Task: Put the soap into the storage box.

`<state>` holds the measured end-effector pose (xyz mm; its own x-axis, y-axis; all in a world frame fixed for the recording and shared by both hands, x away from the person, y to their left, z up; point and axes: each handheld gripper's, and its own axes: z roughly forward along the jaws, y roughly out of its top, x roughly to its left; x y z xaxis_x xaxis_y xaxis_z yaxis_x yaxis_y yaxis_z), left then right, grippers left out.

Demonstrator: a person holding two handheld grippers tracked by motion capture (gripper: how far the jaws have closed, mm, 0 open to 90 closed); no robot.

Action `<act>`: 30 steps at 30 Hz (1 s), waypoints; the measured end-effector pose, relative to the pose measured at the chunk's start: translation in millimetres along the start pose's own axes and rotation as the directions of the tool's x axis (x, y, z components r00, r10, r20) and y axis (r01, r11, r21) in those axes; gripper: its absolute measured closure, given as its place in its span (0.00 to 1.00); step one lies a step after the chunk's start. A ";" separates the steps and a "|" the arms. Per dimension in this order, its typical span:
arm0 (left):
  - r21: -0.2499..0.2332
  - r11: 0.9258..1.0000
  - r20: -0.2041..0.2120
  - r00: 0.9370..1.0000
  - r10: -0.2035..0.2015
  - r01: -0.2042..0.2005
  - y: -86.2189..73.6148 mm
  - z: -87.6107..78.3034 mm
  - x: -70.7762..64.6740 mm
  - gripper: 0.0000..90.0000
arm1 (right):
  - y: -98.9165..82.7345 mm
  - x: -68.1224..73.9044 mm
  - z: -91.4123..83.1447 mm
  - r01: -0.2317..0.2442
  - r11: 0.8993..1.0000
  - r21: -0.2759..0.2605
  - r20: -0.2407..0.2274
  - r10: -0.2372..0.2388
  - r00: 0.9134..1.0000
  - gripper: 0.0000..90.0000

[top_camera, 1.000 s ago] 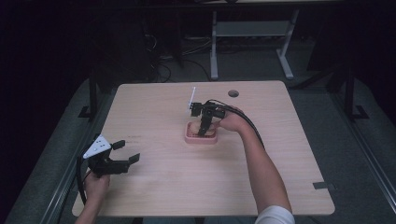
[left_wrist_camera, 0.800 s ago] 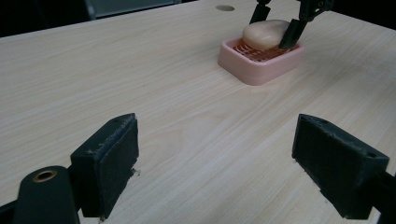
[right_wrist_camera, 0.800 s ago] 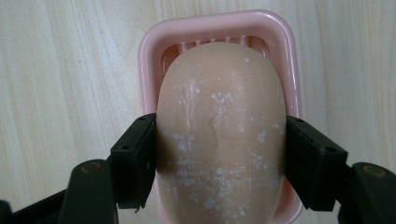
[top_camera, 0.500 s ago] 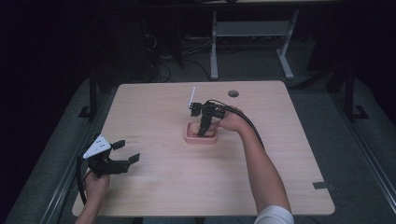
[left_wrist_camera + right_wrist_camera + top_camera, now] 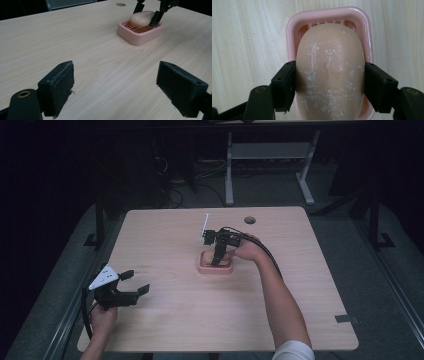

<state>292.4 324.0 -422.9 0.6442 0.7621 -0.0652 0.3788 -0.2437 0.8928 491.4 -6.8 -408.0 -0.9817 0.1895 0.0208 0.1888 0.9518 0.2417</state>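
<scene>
While poised over the pink dish (image 5: 367, 30), right gripper (image 5: 329, 87) jaws clamped on soap bar (image 5: 330, 75) — left gripper (image 5: 117, 87) jaws apart, low over worktop (image 5: 75, 45).

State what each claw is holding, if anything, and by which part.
The right claw grips the bar of soap across its two long sides, over the pink soap dish. The left claw is open and holds nothing.
</scene>
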 end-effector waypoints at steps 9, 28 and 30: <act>0.000 1.000 -0.001 1.000 0.001 -0.001 0.1 -0.4 0.0 0.16 | -0.5 0.3 3.2 -0.001 1.000 0.020 -0.001 0.001 1.000 0.35; 0.000 1.000 0.002 1.000 0.006 -0.006 0.5 -0.3 -0.3 0.16 | 1.2 -1.2 -3.6 -0.039 0.999 -0.038 0.001 0.039 0.999 0.31; 0.001 1.000 0.001 1.000 0.003 -0.003 0.4 -0.3 -0.3 0.16 | 0.1 -0.9 -2.8 -0.041 0.999 -0.033 -0.001 0.041 0.999 0.30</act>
<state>292.2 323.8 -422.3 0.6463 0.7604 -0.0631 0.3774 -0.2468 0.8926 492.2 -7.6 -405.3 -0.9732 0.2278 0.0311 0.2275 0.9348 0.2726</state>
